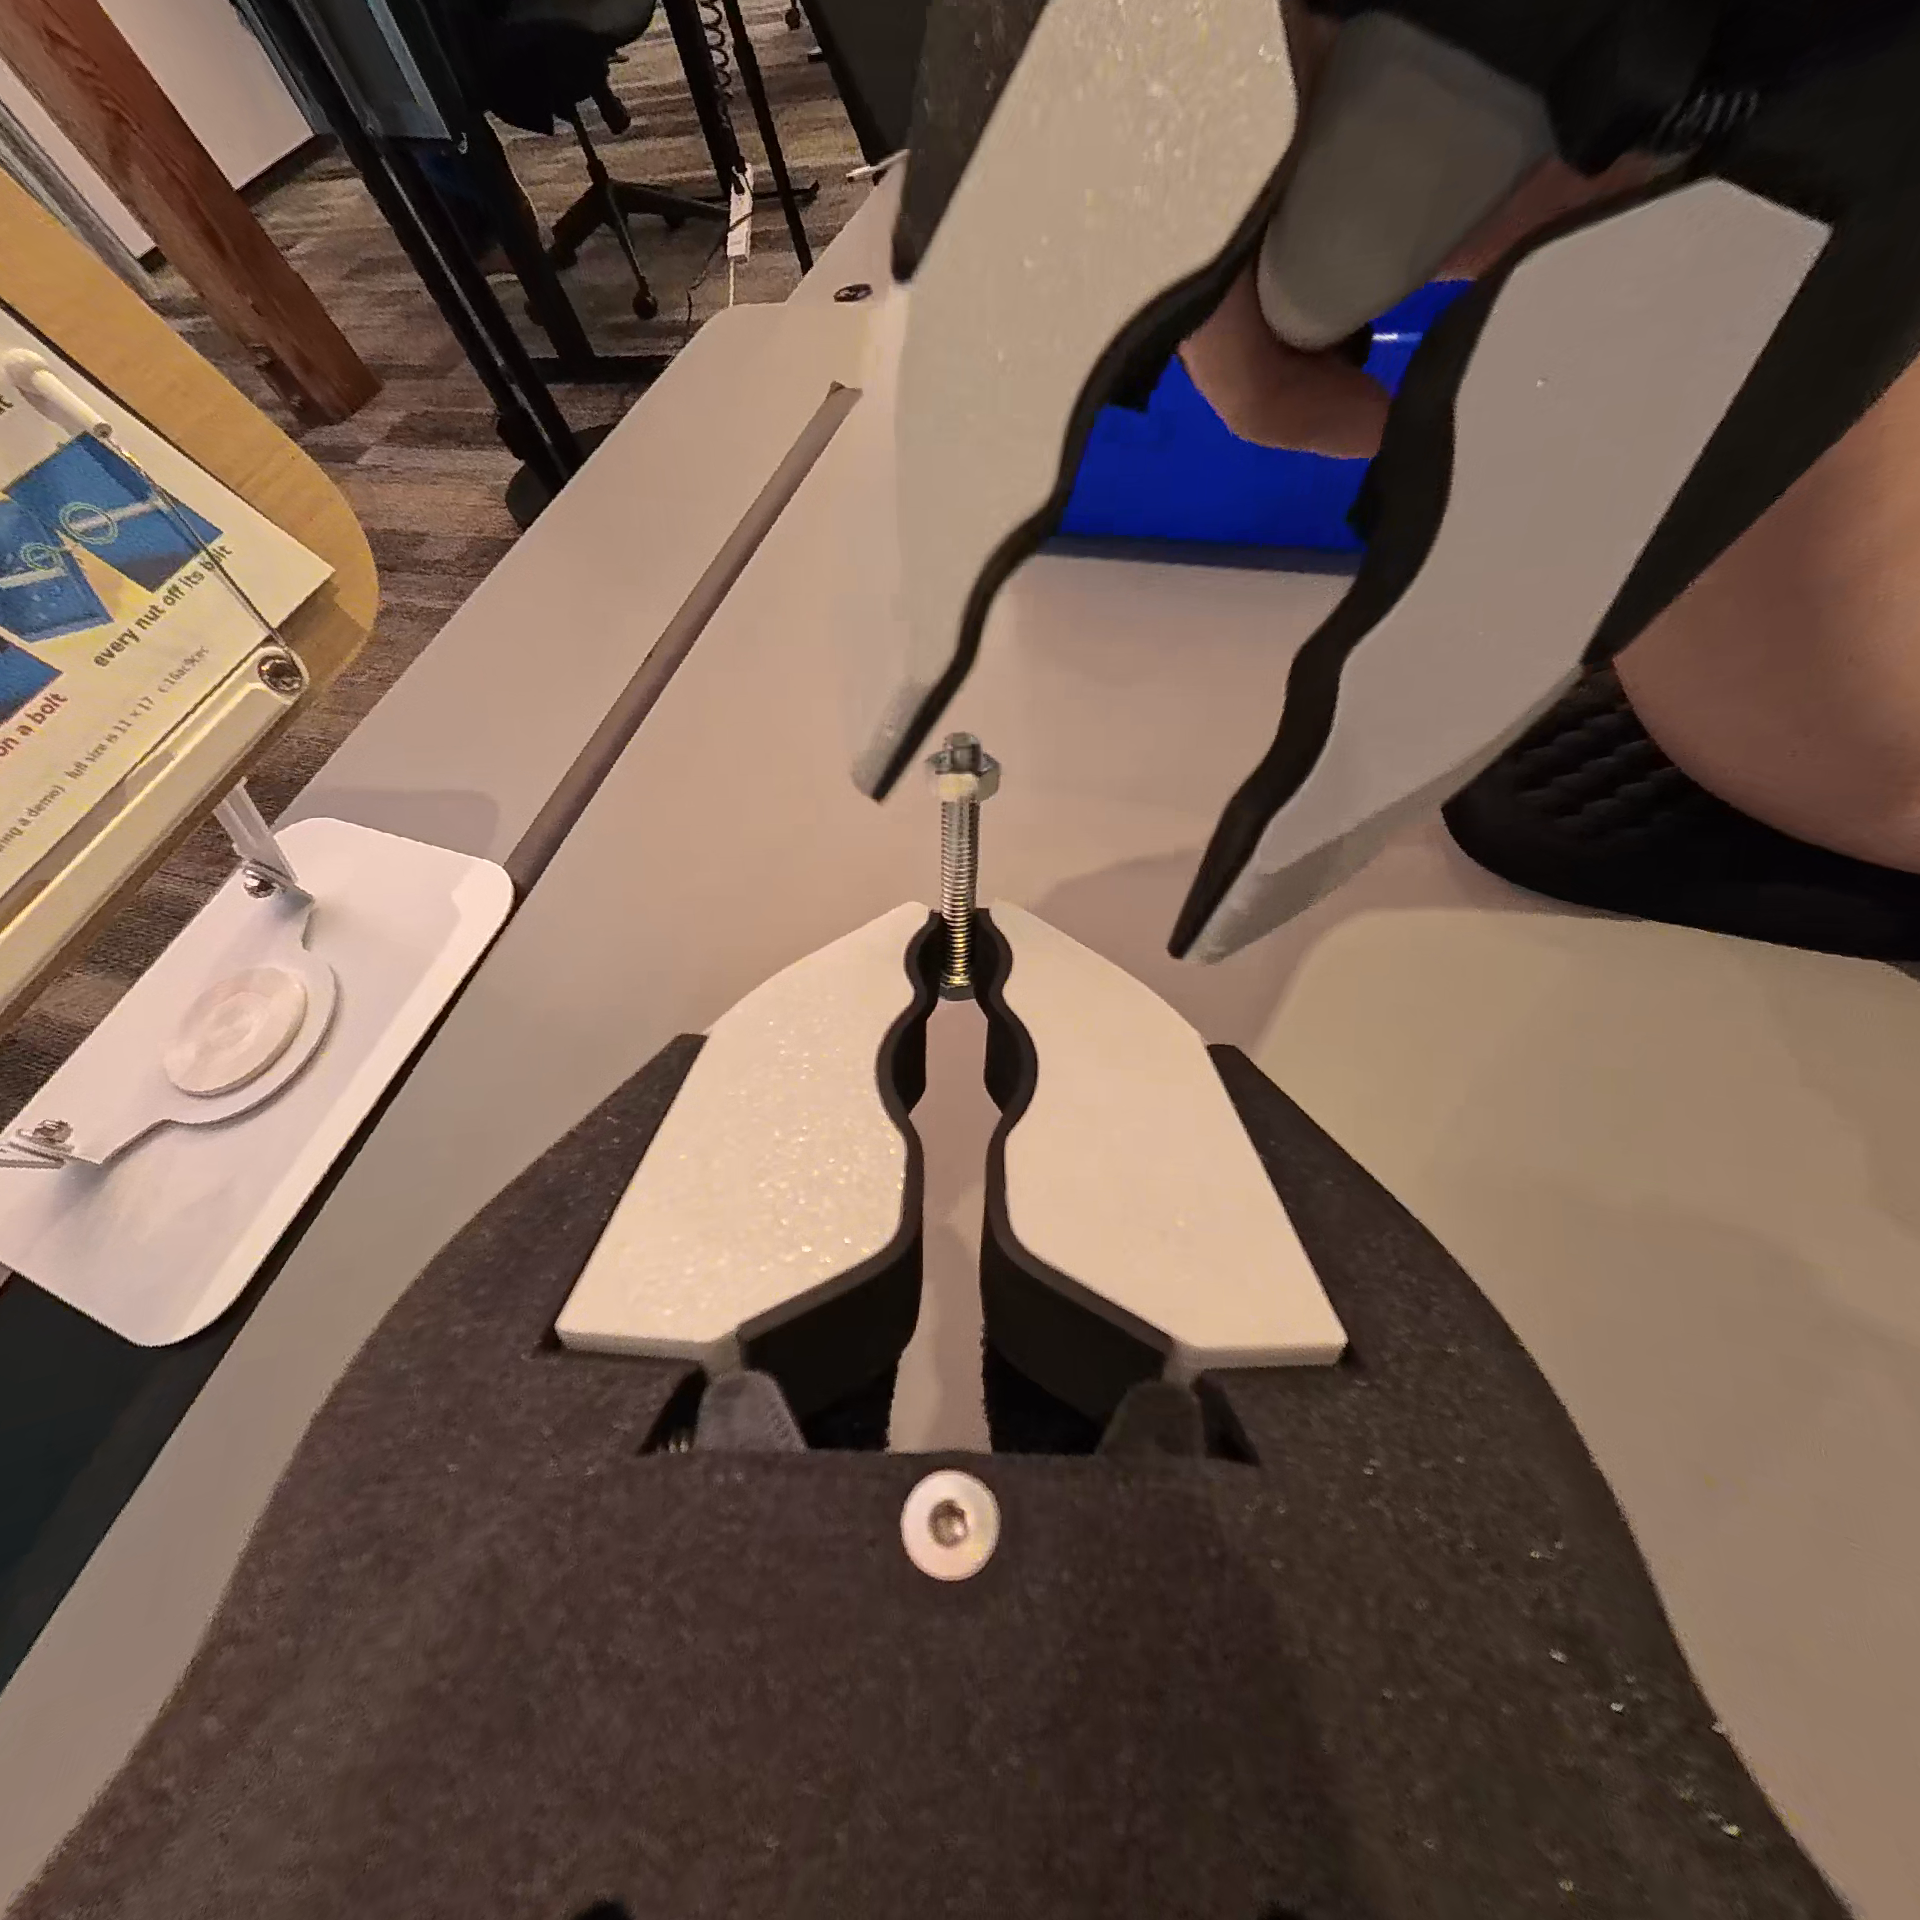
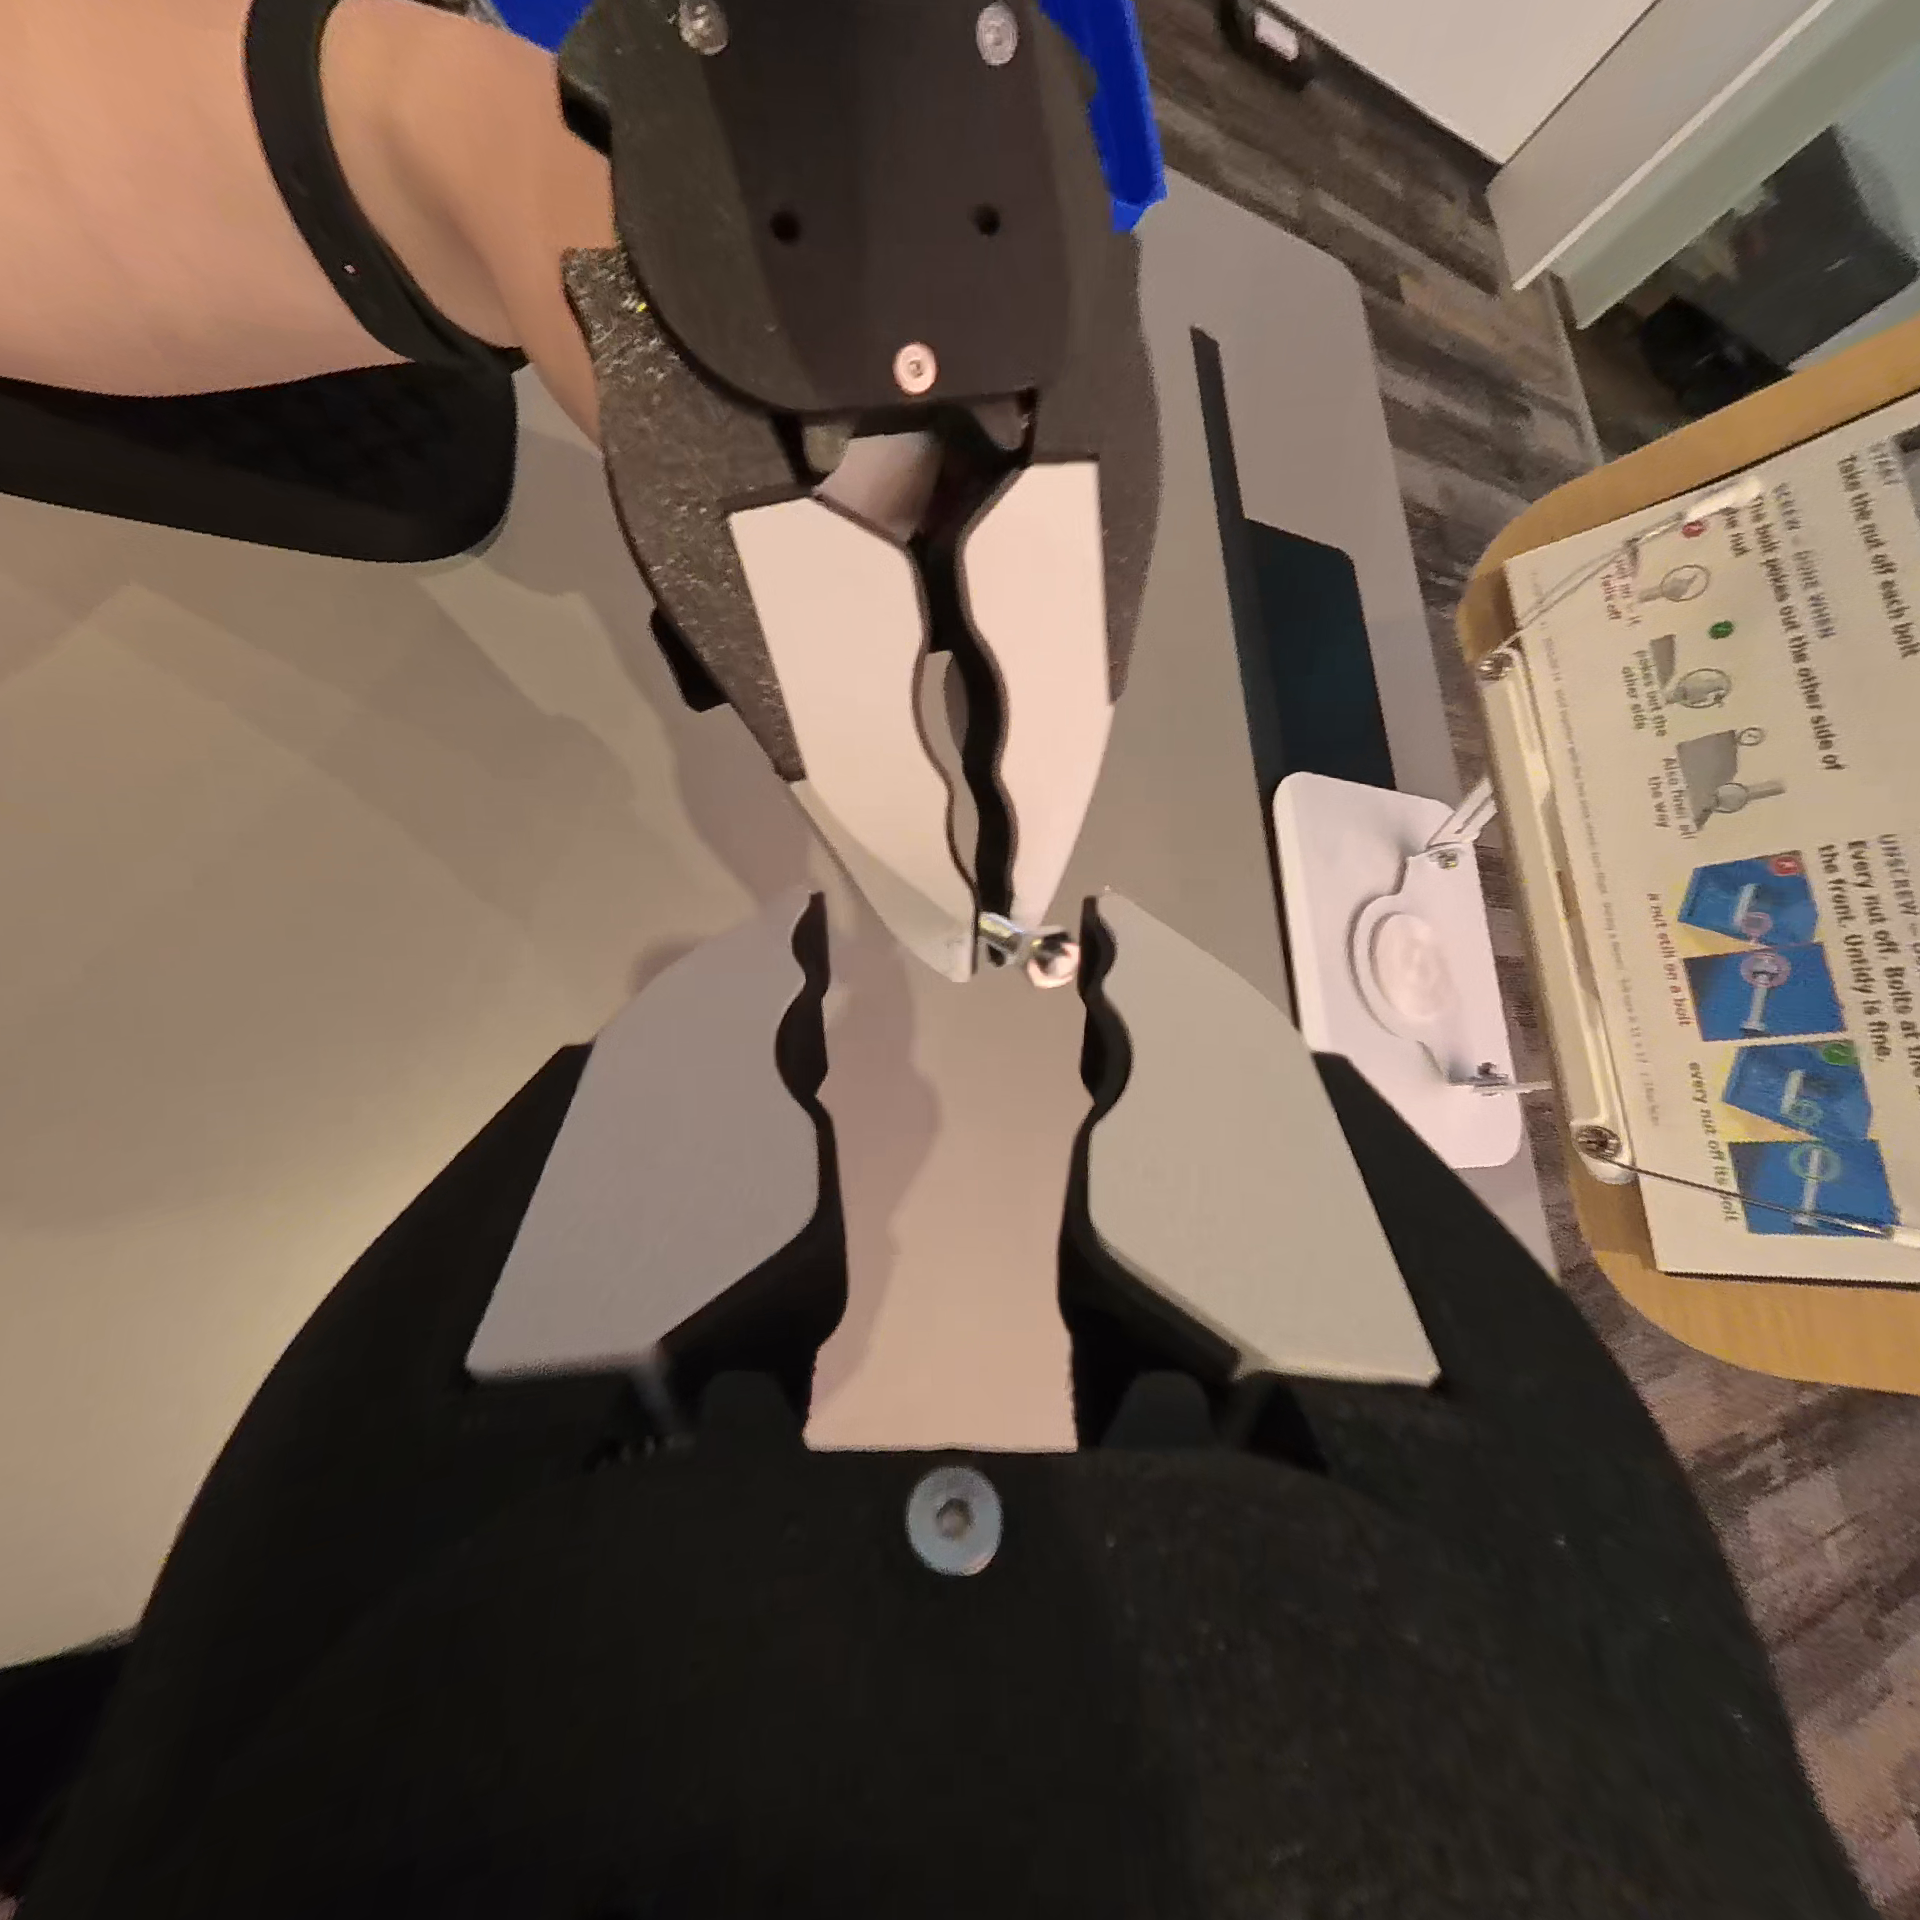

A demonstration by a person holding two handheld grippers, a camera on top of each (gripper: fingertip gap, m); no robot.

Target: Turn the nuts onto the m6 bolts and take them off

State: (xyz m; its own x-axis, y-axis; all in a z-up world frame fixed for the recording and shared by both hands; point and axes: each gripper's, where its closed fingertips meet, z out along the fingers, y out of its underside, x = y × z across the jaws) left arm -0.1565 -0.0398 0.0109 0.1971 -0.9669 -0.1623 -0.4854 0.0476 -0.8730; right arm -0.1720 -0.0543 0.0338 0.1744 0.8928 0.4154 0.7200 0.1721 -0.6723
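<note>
My left gripper (image 1: 958,920) is shut on the head end of a silver M6 bolt (image 1: 953,862) and holds it above the grey table (image 1: 1507,1195). The shaft points away from me. A silver nut (image 1: 964,771) sits near the bolt's free tip. My right gripper (image 1: 1044,847) comes in from above with its jaws open on either side of the nut, not touching it. In the right wrist view my right gripper (image 2: 954,920) is open. The left gripper (image 2: 987,930) faces it, with the bolt (image 2: 1000,951) end-on. The nut (image 2: 1044,971) lies close to my right finger (image 2: 1101,966).
A white stand base (image 1: 249,1060) at the table's left edge holds a tilted sign with an instruction sheet (image 2: 1714,831). A small bolt (image 2: 1486,1081) lies on that base. A round wooden table (image 1: 343,540) stands beside it. A person's arm with a black wristband (image 2: 343,260) reaches over the table. Less than 4 cm separates the two grippers' tips.
</note>
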